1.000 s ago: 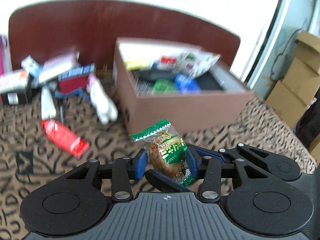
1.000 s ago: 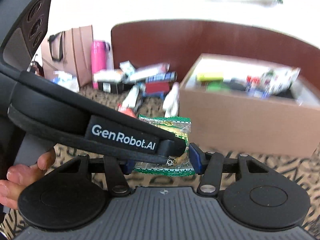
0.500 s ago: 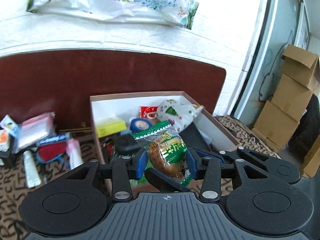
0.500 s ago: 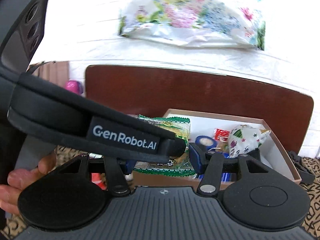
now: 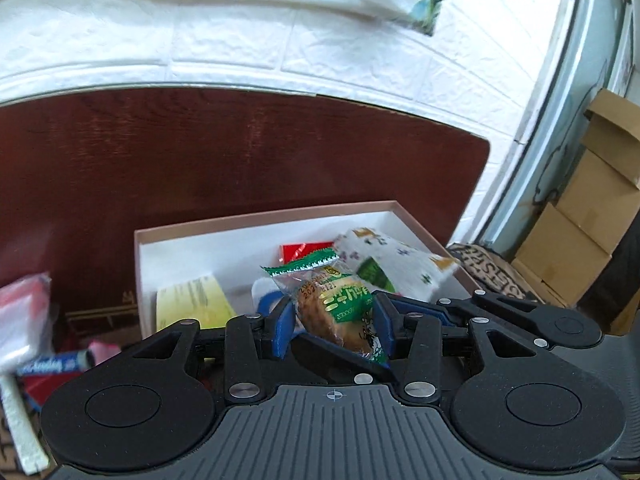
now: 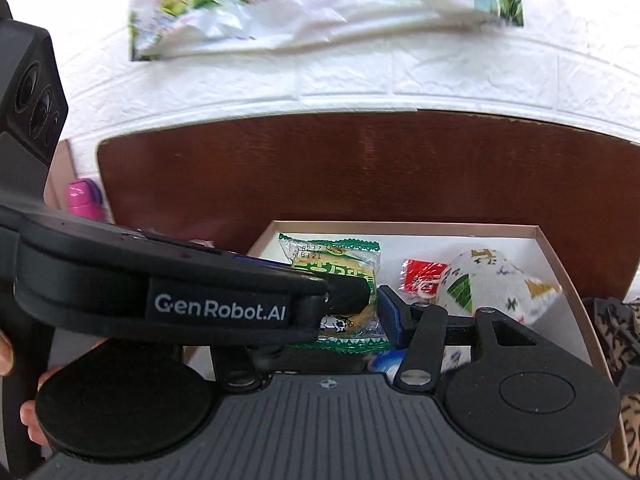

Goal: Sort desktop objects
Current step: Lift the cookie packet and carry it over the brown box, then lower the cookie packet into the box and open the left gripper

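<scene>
A green-wrapped snack cake packet (image 5: 340,312) is pinched between the blue pads of my left gripper (image 5: 334,324), which is shut on it. The right wrist view shows the same kind of packet (image 6: 336,264) held in my right gripper (image 6: 344,320), also shut on it. There my left gripper (image 6: 352,294) crosses in front and hides the left pad. A dark finger (image 5: 340,356) of the right gripper runs under the packet in the left view. The packet hangs over the open brown box (image 5: 260,220), seen too as the box (image 6: 400,224).
Inside the box lie a white patterned pouch (image 6: 492,280), a red packet (image 6: 420,276), a yellow pad (image 5: 192,300) and a blue roll (image 5: 268,304). Tubes and packets (image 5: 52,364) lie left of it. A dark wooden board (image 5: 240,160) stands behind, cardboard cartons (image 5: 592,220) at right.
Both grippers carried the packet forward and upward from over the patterned cloth to above the box. The grip on the packet looks the same.
</scene>
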A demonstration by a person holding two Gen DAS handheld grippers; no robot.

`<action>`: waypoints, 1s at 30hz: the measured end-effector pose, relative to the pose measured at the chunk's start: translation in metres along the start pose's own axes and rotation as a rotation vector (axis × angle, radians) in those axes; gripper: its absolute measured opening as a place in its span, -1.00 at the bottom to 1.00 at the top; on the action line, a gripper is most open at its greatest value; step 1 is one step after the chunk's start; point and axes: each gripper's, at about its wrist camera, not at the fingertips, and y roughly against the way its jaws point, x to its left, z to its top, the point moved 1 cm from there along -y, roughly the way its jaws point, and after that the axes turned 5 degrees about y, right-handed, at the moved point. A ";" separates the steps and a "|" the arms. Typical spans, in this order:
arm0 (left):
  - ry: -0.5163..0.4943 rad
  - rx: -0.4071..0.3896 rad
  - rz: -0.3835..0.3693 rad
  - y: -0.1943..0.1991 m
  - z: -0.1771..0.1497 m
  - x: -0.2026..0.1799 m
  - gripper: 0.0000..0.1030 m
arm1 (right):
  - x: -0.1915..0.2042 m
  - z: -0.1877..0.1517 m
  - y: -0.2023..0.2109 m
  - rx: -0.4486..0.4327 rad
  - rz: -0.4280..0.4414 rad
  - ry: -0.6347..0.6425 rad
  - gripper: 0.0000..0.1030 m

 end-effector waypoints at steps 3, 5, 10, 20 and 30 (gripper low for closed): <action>0.019 0.019 0.000 -0.020 0.009 0.010 -0.15 | -0.007 0.004 -0.020 0.028 -0.004 0.025 0.16; 0.033 0.022 0.003 -0.031 0.014 0.017 -0.15 | -0.011 0.007 -0.032 0.044 -0.003 0.033 0.16; 0.043 0.013 0.034 -0.046 0.021 0.030 0.21 | -0.014 0.011 -0.054 0.054 -0.009 0.043 0.22; 0.043 -0.114 0.088 -0.020 0.014 0.036 1.00 | -0.028 0.005 -0.042 0.037 -0.100 -0.044 0.98; 0.031 -0.110 0.123 -0.002 -0.004 0.024 1.00 | -0.030 -0.018 -0.007 0.067 -0.112 -0.121 0.99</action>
